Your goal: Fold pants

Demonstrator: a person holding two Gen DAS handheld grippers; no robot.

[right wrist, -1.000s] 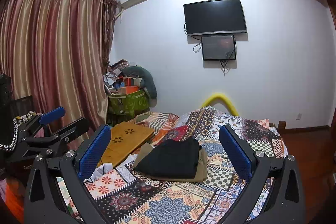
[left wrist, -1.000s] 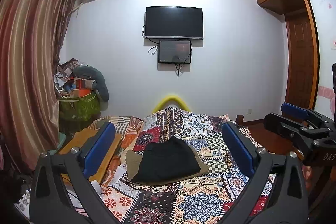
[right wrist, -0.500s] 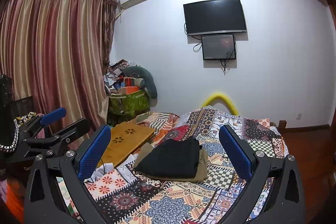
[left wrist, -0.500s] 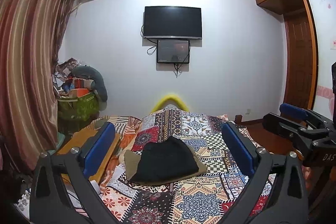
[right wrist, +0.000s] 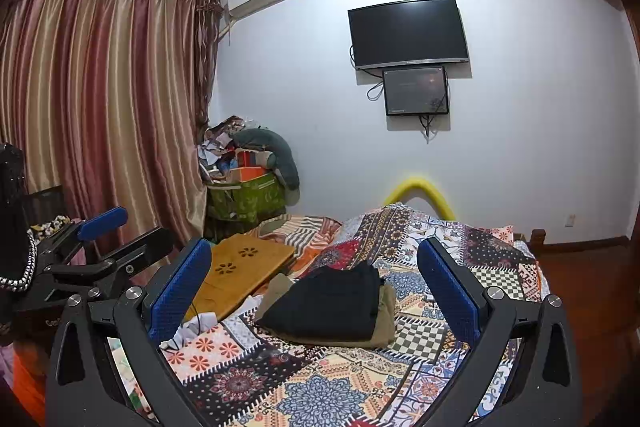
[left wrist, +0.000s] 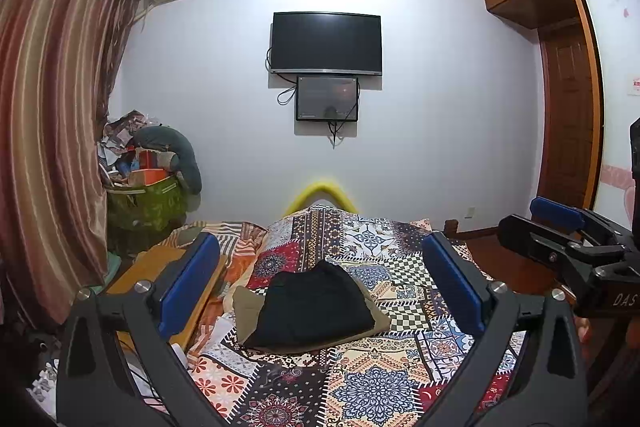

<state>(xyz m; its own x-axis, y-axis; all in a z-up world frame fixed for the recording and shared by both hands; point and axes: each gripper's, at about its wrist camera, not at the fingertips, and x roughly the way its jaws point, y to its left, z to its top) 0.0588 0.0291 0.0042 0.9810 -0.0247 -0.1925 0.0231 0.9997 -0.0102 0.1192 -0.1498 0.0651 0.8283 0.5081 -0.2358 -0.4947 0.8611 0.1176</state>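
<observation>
Folded black pants (left wrist: 314, 309) lie on top of folded khaki pants (left wrist: 246, 313) in the middle of the patchwork bed cover (left wrist: 360, 383). The stack also shows in the right wrist view, black pants (right wrist: 332, 301) over khaki pants (right wrist: 386, 319). My left gripper (left wrist: 320, 283) is open and empty, held above the near part of the bed, well short of the stack. My right gripper (right wrist: 314, 281) is open and empty at a similar distance. Each gripper shows at the edge of the other's view: the right one (left wrist: 560, 227), the left one (right wrist: 116, 231).
A wooden lap tray (right wrist: 240, 267) lies on the bed left of the stack. A green bin piled with clutter (right wrist: 248, 195) stands by the curtain (right wrist: 100, 107). A TV (left wrist: 326, 43) hangs on the far wall. A wooden wardrobe and door (left wrist: 568, 107) are at right.
Both views have shifted very slightly; the pants stack has not moved and both grippers stay open.
</observation>
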